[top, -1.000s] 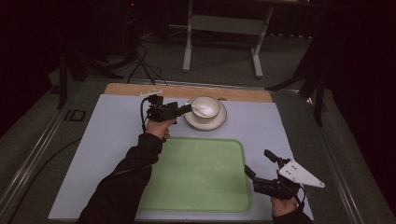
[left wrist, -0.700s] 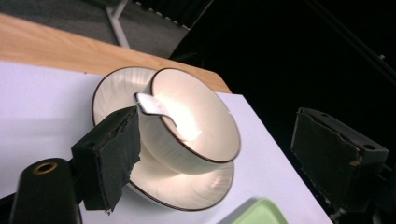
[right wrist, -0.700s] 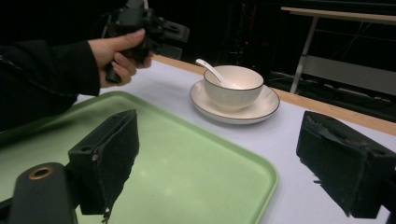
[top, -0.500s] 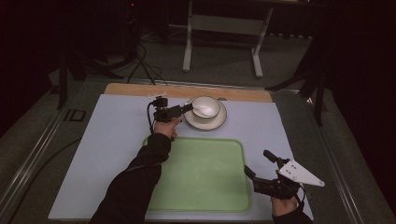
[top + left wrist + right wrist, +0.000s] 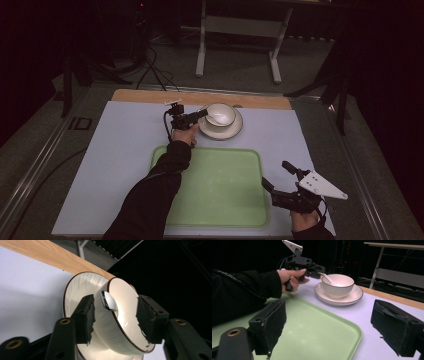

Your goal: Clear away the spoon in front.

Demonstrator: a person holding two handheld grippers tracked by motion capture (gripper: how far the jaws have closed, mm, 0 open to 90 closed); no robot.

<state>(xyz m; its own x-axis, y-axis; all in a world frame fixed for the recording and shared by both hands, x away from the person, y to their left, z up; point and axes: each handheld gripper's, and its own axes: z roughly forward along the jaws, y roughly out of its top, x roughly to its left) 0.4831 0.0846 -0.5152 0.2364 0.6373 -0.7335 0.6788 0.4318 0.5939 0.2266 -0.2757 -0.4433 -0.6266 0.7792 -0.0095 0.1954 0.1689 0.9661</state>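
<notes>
A white bowl [image 5: 221, 115] with a dark rim stands on a matching saucer [image 5: 235, 131] at the back of the table. A white spoon [image 5: 214, 119] lies in the bowl, its handle leaning over the left rim. My left gripper [image 5: 202, 114] is at that rim. In the left gripper view the spoon handle [image 5: 108, 301] and the bowl's rim [image 5: 125, 315] sit between the jaws; the pads [image 5: 86, 315] stand clear of the handle. These jaws have just been closing. My right gripper [image 5: 275, 173] hangs open at the green tray's [image 5: 220, 200] right front corner, nothing in it.
The tray [image 5: 312, 325] lies on a pale blue mat [image 5: 125, 145]. A wooden strip [image 5: 150, 96] runs along the table's far edge. A white metal stand [image 5: 240, 30] is on the floor behind. A dark sleeve [image 5: 155, 190] crosses the tray's left side.
My left gripper has moved right and down to the bowl's rim, and its jaws have narrowed around the spoon handle. The right gripper has stayed put.
</notes>
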